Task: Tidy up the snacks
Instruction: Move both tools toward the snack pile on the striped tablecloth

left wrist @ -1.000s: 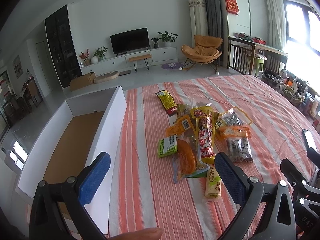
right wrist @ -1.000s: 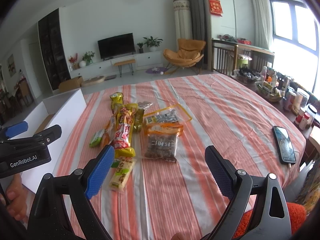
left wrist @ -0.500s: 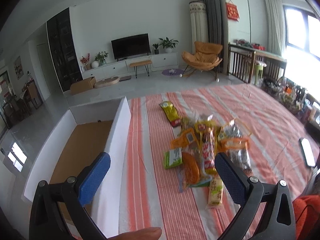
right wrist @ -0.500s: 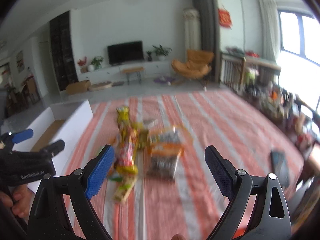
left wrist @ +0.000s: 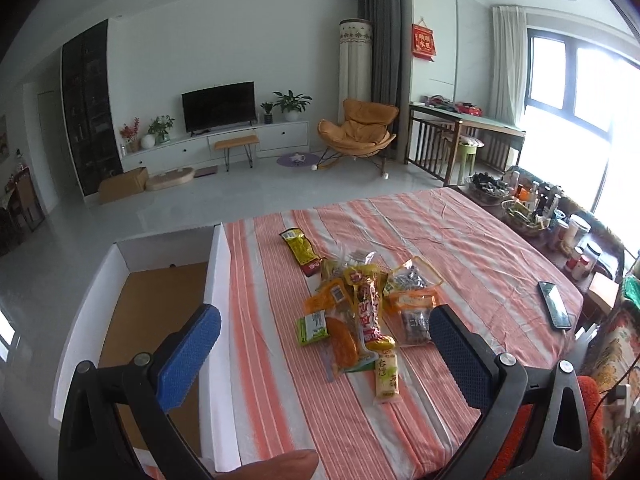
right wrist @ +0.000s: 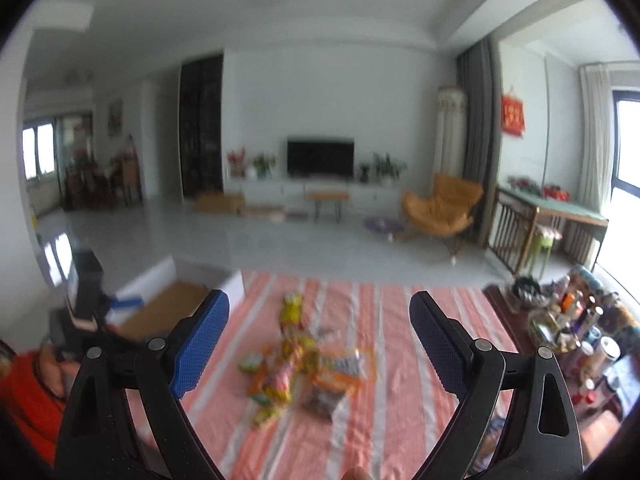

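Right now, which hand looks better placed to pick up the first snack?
Left. Its hand-held gripper is open just short of the snack pile, beside the white box; the right one sits higher and farther back.

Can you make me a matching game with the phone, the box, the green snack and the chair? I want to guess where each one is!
Things:
1. phone
2. box
3. green snack
4. chair

Places:
A. on the floor, far behind the table
B. left edge of the snack pile
C. left of the table
D. right side of the table, alone

Pairs: 1-D, 2-C, 3-B, 4-A
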The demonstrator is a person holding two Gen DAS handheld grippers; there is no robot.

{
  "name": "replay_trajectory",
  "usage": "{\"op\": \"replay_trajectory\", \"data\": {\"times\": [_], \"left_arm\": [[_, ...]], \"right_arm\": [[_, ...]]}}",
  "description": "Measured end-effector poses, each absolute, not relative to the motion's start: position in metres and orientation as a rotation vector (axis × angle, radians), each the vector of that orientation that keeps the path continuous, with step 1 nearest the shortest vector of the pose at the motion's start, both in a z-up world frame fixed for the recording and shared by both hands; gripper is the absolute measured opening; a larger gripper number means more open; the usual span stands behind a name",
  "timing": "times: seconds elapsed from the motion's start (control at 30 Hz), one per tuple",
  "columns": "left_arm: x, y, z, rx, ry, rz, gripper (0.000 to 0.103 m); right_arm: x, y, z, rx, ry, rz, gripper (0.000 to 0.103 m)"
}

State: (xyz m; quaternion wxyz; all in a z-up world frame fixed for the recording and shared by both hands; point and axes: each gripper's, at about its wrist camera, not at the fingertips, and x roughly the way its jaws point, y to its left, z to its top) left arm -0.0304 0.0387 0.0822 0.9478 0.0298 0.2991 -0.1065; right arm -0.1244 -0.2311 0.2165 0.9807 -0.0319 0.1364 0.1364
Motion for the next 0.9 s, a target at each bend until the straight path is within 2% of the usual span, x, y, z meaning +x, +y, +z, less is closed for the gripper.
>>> {"op": "replay_trajectory", "data": {"times": [0.07, 0.1, 0.23, 0.37, 0.47, 0.67, 0.9], "left_arm": [[-0.032, 0.027, 0.064, 0.084, 0.624, -0.198, 0.103], [-0.03, 0.02, 0.049, 0.106, 0.649, -0.181, 0.103], [-0.018, 0.002, -0.021, 0.146, 0.82, -0.18, 0.103], [-0.006, -0.002, -0.078, 0.169, 0.907, -0.171, 0.103], [0.018, 0.004, -0.115, 0.104, 0.954, -0.141, 0.103], [0.062, 0.017, -0.166, 0.069, 1.025, -0.046, 0.103], [0.069, 0.017, -0.183, 0.025, 1.028, -0.045, 0.103]], "right_arm": [[-0.133, -0.233, 0.198, -0.001, 0.156, 0.289, 0.094], [-0.128, -0.235, 0.179, 0.047, 0.159, 0.288, 0.094], [-0.084, -0.228, 0.086, 0.146, 0.409, 0.129, 0.094], [-0.048, -0.213, -0.019, 0.21, 0.657, 0.077, 0.094], [-0.03, -0.208, -0.074, 0.272, 0.796, 0.108, 0.094], [0.013, -0.227, -0.142, 0.327, 0.96, -0.027, 0.094], [0.031, -0.235, -0.156, 0.213, 0.985, -0.149, 0.094]]}}
